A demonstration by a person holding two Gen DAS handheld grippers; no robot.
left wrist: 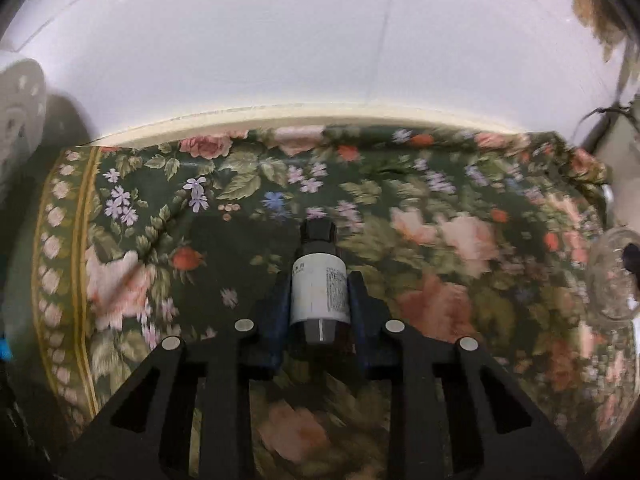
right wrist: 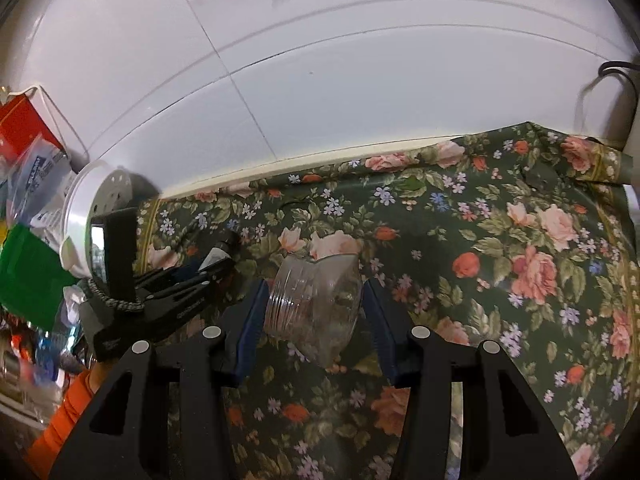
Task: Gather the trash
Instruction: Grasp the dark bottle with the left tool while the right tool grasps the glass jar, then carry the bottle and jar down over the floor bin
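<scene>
My left gripper (left wrist: 319, 280) is shut on a small dark bottle (left wrist: 319, 280) with a white label and black cap, held above the floral tablecloth (left wrist: 420, 208). My right gripper (right wrist: 314, 292) is shut on a clear crushed plastic cup (right wrist: 314, 300), held tilted above the same cloth (right wrist: 500, 240). The left gripper with its bottle shows in the right wrist view (right wrist: 220, 258) at the left. The clear cup shows at the right edge of the left wrist view (left wrist: 612, 276).
A white perforated bin (right wrist: 92, 216) stands at the table's left end; it also shows in the left wrist view (left wrist: 20, 108). Bags and packets (right wrist: 28, 168) hang left of it. A white tiled wall (right wrist: 320, 80) backs the table. A black cable (right wrist: 616, 70) hangs at right.
</scene>
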